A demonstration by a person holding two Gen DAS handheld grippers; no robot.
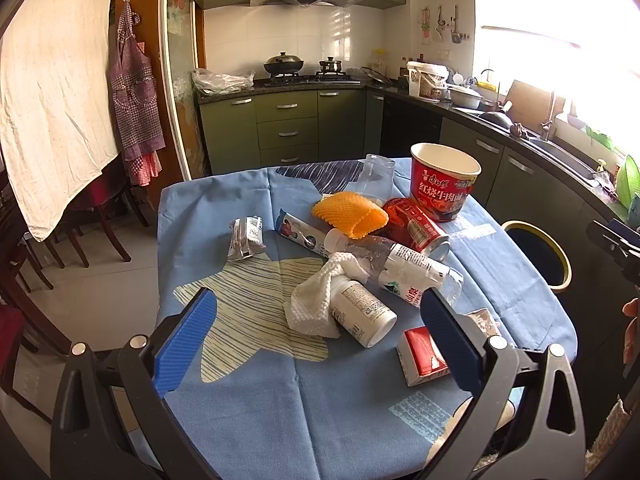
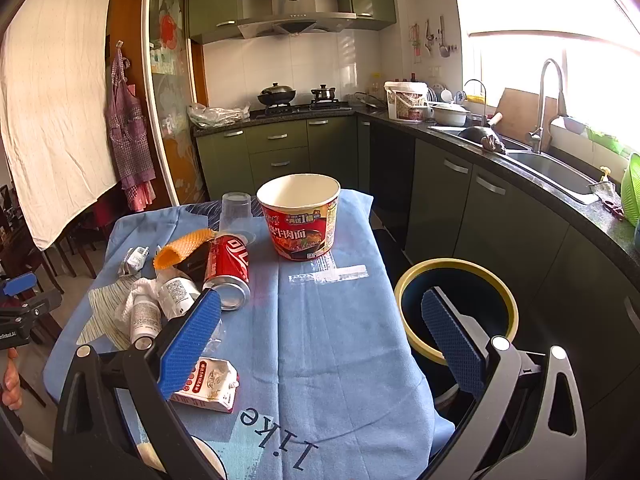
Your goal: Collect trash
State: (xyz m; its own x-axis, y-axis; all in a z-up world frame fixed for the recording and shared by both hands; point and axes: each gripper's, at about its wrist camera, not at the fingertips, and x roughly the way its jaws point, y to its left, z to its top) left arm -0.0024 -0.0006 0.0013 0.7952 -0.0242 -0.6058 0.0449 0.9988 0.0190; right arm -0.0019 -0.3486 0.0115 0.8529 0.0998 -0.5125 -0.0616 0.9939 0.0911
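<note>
Right wrist: noodle bowl (image 2: 299, 216) and bin (image 2: 456, 308) look empty; both fingers wide, holding nothing

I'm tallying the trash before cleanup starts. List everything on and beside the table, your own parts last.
Noodle cup: one, red, upright, far end.
Cola can: one, red, lying mid-table.
Clear cup: one, upside down, left of noodle cup.
Foam net: one, orange, by can.
Water bottle: one, clear, lying.
White bottle: one, lying against cloth.
Cloth: one, white, crumpled.
Wrapper: one, silver, left.
Carton: one, red-white, near edge.
Bin: one, yellow-rimmed, right of table.
Tablecloth: one, blue.
Left gripper: jaws open, empty.
Right gripper: jaws open, empty.
</note>
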